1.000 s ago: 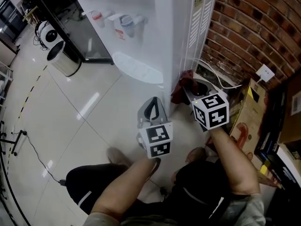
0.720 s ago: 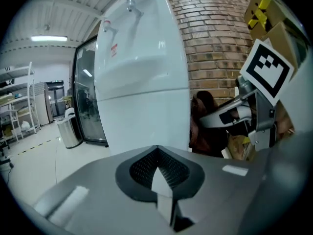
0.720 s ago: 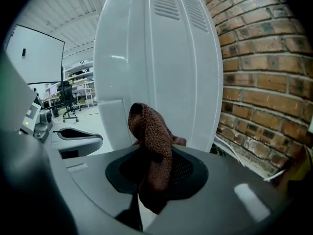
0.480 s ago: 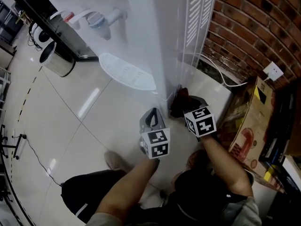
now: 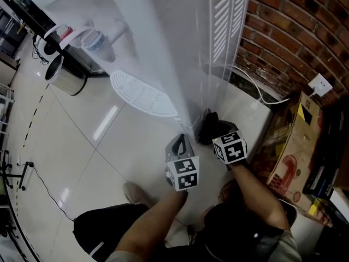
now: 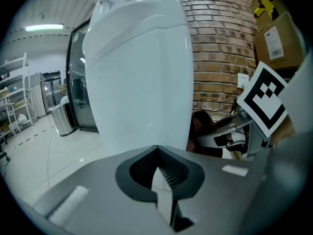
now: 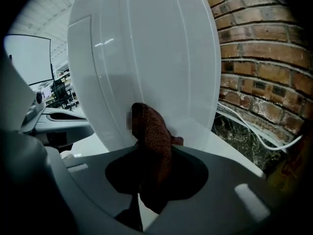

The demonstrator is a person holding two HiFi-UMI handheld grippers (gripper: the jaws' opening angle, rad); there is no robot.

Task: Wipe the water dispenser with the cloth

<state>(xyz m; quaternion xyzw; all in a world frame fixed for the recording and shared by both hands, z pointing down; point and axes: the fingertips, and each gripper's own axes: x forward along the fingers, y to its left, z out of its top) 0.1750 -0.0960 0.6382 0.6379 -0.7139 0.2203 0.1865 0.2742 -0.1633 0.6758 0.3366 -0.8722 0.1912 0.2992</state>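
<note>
Right hand-held gripper (image 5: 217, 134) stays clamped on the dark red cloth (image 7: 151, 146), and since a second ago it has dropped down the water dispenser (image 5: 174, 53) side panel; the cloth now touches the bottom corner, 12 o'clock of the jaws. Left hand-held gripper (image 6: 157, 153) came down too, at 9 o'clock, jaws together, empty. This down-stroke looks about finished.

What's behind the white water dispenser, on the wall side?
Behind the white water dispenser stands a red brick wall with a white socket, and a white cable trails toward it. Its own body hides the back panel and the floor directly behind.
</note>
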